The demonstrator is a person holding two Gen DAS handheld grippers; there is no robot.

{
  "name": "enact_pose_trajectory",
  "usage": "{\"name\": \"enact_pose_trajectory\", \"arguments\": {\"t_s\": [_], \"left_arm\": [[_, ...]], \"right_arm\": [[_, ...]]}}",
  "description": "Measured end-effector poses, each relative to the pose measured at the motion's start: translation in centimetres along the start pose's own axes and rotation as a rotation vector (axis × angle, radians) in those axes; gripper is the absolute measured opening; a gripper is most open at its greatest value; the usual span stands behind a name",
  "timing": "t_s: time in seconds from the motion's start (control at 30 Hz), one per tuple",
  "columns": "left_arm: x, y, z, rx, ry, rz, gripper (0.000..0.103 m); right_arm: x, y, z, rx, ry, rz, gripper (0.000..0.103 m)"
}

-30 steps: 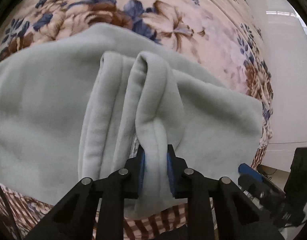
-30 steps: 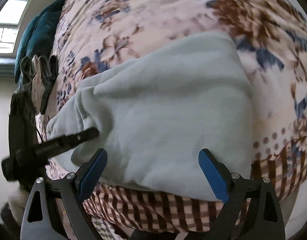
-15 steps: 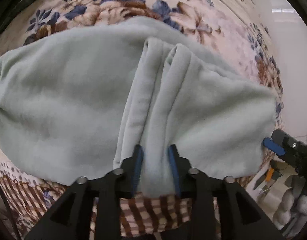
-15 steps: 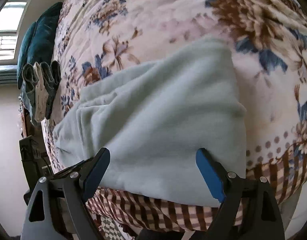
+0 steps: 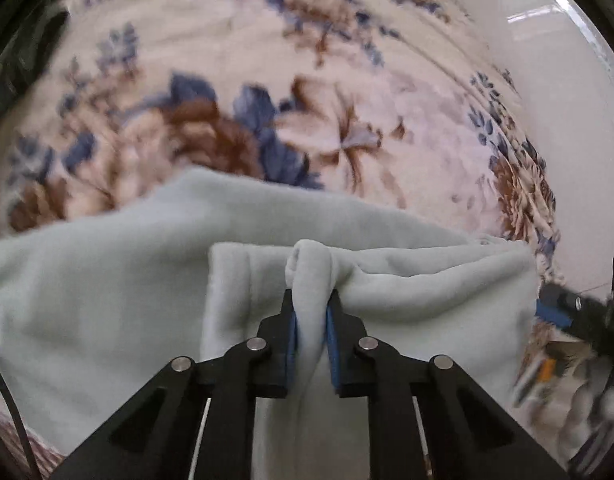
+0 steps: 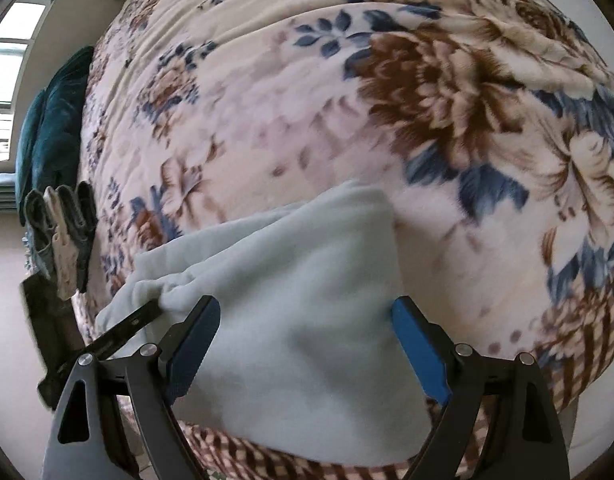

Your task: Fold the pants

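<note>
Now the left gripper (image 5: 310,322) is clenched on a raised ridge of the pale green pants (image 5: 407,312), the blue pads (image 5: 291,330) pressing the fleece from both sides; the log of jaw motion puts them closing, and the cloth fills the gap between them. Half a second ago the same jaws stood wider around a broader bunch of cloth. A second ago the pinched fold ran long and high up the frame; at present it is a short knob just past the fingertips, and more flowered bedspread (image 5: 315,112) shows above the pants.

The right gripper (image 6: 305,338) stands released, its jaws wide apart over the near part of the pants (image 6: 307,300), nothing pressed between them. Compared with a second ago, the pants take up less of this view and their far corner sits lower, with more bedspread (image 6: 307,100) exposed. The left gripper's black arm (image 6: 123,330) meets the cloth at its left edge.

The pants lie on the bedspread near the checked border (image 6: 579,344). A dark teal cushion (image 6: 55,136) lies at the far left.
</note>
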State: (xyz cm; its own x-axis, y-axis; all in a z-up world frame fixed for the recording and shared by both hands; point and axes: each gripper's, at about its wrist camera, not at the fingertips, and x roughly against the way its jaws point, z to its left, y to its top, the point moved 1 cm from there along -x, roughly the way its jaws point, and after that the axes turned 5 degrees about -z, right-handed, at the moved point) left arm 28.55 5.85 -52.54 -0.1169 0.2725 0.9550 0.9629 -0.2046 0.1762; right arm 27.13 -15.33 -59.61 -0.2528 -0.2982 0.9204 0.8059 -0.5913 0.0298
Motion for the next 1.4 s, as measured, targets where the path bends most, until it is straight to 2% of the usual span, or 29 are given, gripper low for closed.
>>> {"name": "enact_pose_trajectory", "arguments": {"t_s": [0.07,0.1,0.13,0.17,0.3,0.4,0.47,0.53,0.67,0.73,0.8,0.83,0.87,0.9,0.97,1.0,1.03,1.07,1.1,1.13,1.17,1.2,1.23,1.3,1.4], "left_arm": [[2.0,-0.4,1.1,-0.013,0.039,-0.059,0.011],[2.1,-0.4,2.0,-0.006,0.060,-0.062,0.011],[1.7,-0.5,3.0,0.013,0.090,-0.052,0.011],[1.1,-0.7,4.5,0.065,0.091,-0.039,0.011],[-1.2,-0.8,5.4,0.100,0.073,0.033,0.015],[-0.4,-1.2,5.9,0.158,0.011,0.048,0.031],[-0.4,-1.8,6.6,0.219,-0.057,0.095,0.057],[-0.7,-2.9,7.1,0.276,-0.125,0.113,0.066],[-2.6,-5.0,7.0,0.315,-0.147,0.174,0.066],[-3.1,-5.5,6.5,0.301,-0.134,0.162,0.068],[-3.2,-5.6,6.2,0.280,-0.119,0.147,0.068],[-3.3,-5.7,6.0,0.272,-0.113,0.142,0.068],[-3.3,-5.7,5.9,0.267,-0.108,0.141,0.068],[-3.1,-5.7,5.8,0.260,-0.105,0.137,0.068],[-2.9,-5.6,5.7,0.251,-0.098,0.133,0.068],[-3.0,-5.6,5.5,0.246,-0.098,0.130,0.068],[-2.9,-5.6,5.3,0.231,-0.088,0.126,0.065],[-2.8,-5.7,5.4,0.223,-0.086,0.119,0.059],[-2.7,-5.8,5.3,0.216,-0.090,0.114,0.055],[-2.6,-6.0,5.0,0.204,-0.094,0.116,0.050],[-2.6,-6.2,4.9,0.200,-0.094,0.113,0.046],[-2.4,-6.4,4.9,0.199,-0.089,0.110,0.044],[-2.2,-6.7,4.9,0.195,-0.086,0.107,0.042],[-1.9,-7.1,5.1,0.195,-0.075,0.096,0.040],[-2.0,-7.4,5.8,0.214,-0.080,0.094,0.040]], "right_arm": [[0.0,0.1,-0.4,-0.009,0.000,-0.005,0.090],[0.1,0.1,-0.5,-0.008,0.002,-0.008,0.090],[0.2,0.1,-0.5,-0.006,0.000,-0.009,0.090],[0.2,0.0,-0.6,-0.003,-0.001,-0.007,0.090],[-0.5,-0.7,-0.8,-0.008,0.004,0.030,0.090],[-0.3,-1.3,-0.7,-0.010,0.038,0.047,0.090],[0.0,-2.0,-0.9,-0.004,0.065,0.056,0.090],[0.0,-2.5,-1.3,-0.001,0.094,0.072,0.090],[-2.8,-3.3,-2.8,0.005,0.118,0.151,0.090],[-4.7,-3.1,-3.4,0.014,0.130,0.187,0.089],[-5.8,-2.6,-3.7,0.028,0.094,0.203,0.071],[-6.0,-2.3,-3.6,0.042,0.067,0.201,0.066],[-6.1,-2.2,-3.3,0.078,0.043,0.202,0.066],[-6.1,-2.2,-2.9,0.119,0.019,0.206,0.067],[-6.1,-2.3,-2.2,0.206,-0.044,0.200,0.092],[-6.2,-2.3,-2.2,0.225,-0.064,0.206,0.094],[-6.4,-2.3,-2.6,0.208,-0.048,0.217,0.094],[-6.6,-2.3,-3.0,0.171,-0.012,0.228,0.093],[-6.9,-2.3,-3.5,0.123,0.032,0.237,0.089],[-7.4,-2.3,-4.0,0.047,0.104,0.243,0.068],[-7.5,-2.2,-4.2,0.012,0.118,0.229,0.058],[-7.2,-2.2,-3.8,0.015,0.113,0.204,0.053],[-6.7,-2.1,-2.8,0.048,0.114,0.185,0.041],[-4.8,-1.8,-0.5,0.119,0.109,0.145,0.037],[-2.0,-0.7,2.0,0.196,0.170,0.095,0.037]]}}
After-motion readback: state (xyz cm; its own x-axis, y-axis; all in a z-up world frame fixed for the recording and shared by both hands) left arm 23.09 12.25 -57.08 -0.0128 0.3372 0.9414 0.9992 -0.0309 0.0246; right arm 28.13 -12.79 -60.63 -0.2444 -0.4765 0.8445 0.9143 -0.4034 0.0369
